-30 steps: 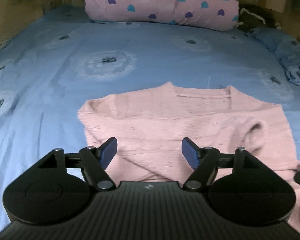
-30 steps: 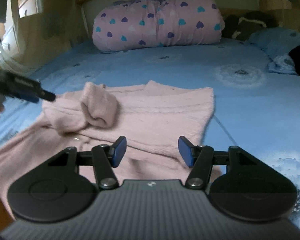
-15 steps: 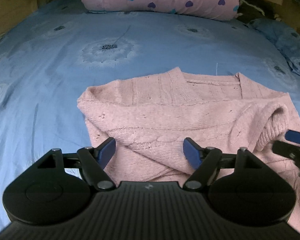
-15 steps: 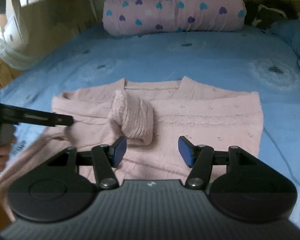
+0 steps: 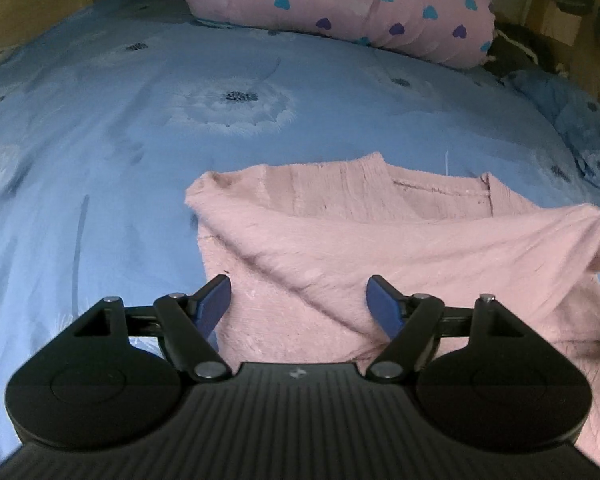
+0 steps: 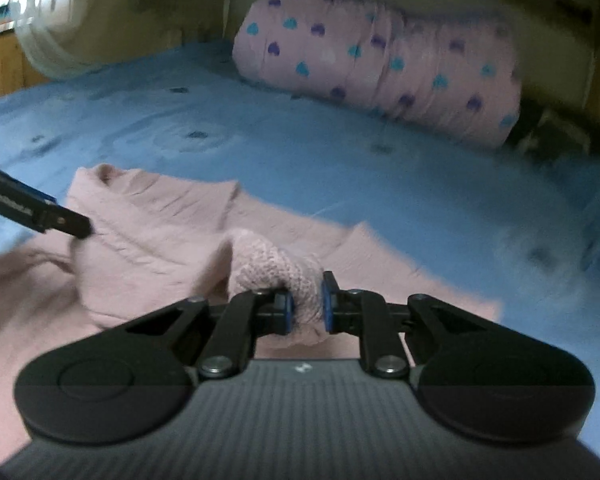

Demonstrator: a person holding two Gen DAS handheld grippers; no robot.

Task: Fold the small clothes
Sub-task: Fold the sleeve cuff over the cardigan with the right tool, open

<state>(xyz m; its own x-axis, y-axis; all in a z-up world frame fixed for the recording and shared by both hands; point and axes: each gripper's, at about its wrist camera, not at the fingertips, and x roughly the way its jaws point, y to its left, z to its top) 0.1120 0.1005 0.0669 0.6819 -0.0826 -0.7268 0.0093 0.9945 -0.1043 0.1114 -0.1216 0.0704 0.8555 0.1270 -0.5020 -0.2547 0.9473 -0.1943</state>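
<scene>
Cuff of sleeve pinched in right gripper, frame centre; left gripper spread wide, holding nothing, low over sweater lying mid-frame on blue bedsheet. Best carry sleeve across flat, release gently. Knit soft, ribbed, stretchy; heart-print pillow at top.

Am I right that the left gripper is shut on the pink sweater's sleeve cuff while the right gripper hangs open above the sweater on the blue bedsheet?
Not quite: the sides are swapped. The right wrist view shows the right gripper shut on the sleeve cuff; the left wrist view shows the left gripper open above the pink sweater on the blue bedsheet.
</scene>
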